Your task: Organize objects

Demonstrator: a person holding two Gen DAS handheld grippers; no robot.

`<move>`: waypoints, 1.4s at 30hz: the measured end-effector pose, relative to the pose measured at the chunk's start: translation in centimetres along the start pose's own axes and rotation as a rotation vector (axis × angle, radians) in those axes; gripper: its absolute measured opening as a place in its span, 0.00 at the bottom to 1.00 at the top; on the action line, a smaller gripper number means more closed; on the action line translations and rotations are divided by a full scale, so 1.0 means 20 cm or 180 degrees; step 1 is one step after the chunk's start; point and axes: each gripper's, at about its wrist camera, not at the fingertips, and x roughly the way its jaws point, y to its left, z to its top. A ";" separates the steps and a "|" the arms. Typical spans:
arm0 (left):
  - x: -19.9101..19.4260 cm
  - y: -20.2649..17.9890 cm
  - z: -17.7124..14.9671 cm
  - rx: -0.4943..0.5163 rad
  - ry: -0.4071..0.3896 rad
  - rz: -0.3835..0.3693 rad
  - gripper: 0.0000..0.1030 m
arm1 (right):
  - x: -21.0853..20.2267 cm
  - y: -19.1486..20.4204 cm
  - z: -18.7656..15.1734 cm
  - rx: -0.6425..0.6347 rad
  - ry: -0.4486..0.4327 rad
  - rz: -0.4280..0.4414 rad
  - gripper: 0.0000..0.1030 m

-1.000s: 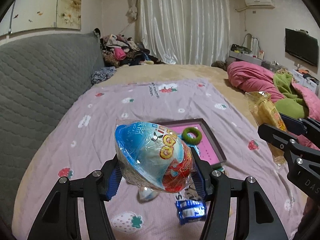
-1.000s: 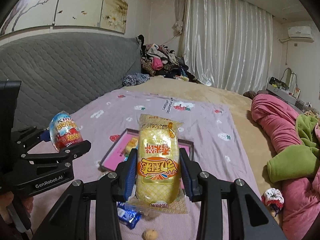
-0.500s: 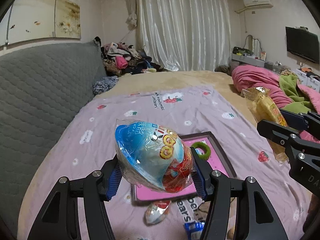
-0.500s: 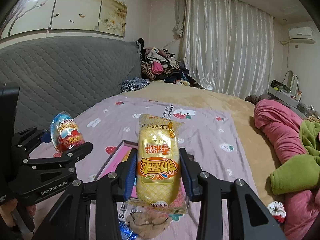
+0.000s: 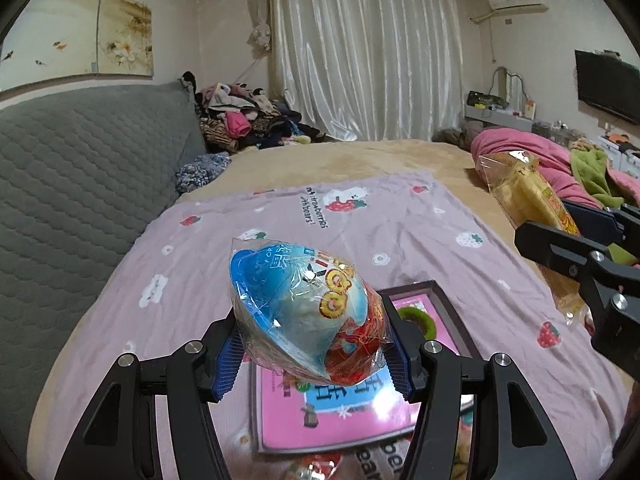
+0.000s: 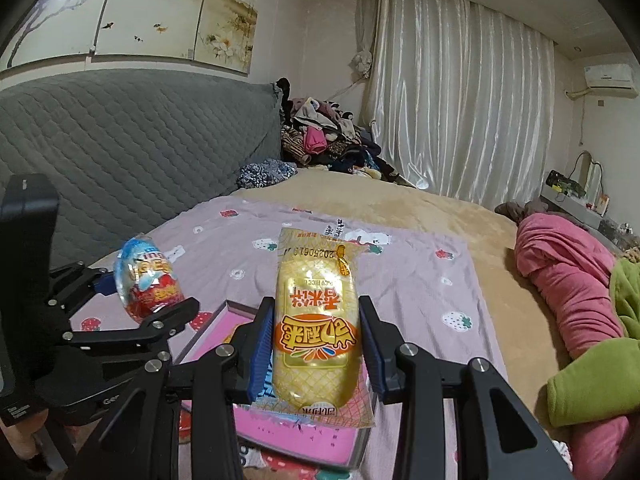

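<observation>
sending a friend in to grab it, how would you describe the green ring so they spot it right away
On the bed, find the lilac strawberry-print sheet; near its front lies a dark-framed tray with a pink floor. The green ring lies inside it at the far end. It is the only fuzzy green loop there; the other items nearby are shiny wrapped snacks.

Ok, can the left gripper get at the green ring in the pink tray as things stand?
Probably not yet. The left gripper is shut on the wrapped toy egg, so its jaws are full. The green ring lies uncovered in the pink tray just ahead; the path itself looks free.
</observation>
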 end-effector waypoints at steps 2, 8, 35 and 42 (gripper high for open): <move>0.06 -0.01 0.00 -0.0024 -0.0006 -0.0008 0.60 | 0.06 -0.02 -0.02 0.0032 0.0015 0.0065 0.39; 0.23 0.00 -0.12 -0.0070 0.0036 -0.0045 0.60 | 0.34 -0.07 -0.17 0.0112 0.0228 0.0129 0.39; 0.72 0.14 -0.50 -0.0157 0.0693 -0.0060 0.60 | 0.77 -0.17 -0.61 0.0131 0.0891 0.0131 0.39; 0.79 0.14 -0.55 -0.0168 0.0881 -0.0083 0.60 | 0.85 -0.18 -0.66 0.0170 0.1030 0.0113 0.39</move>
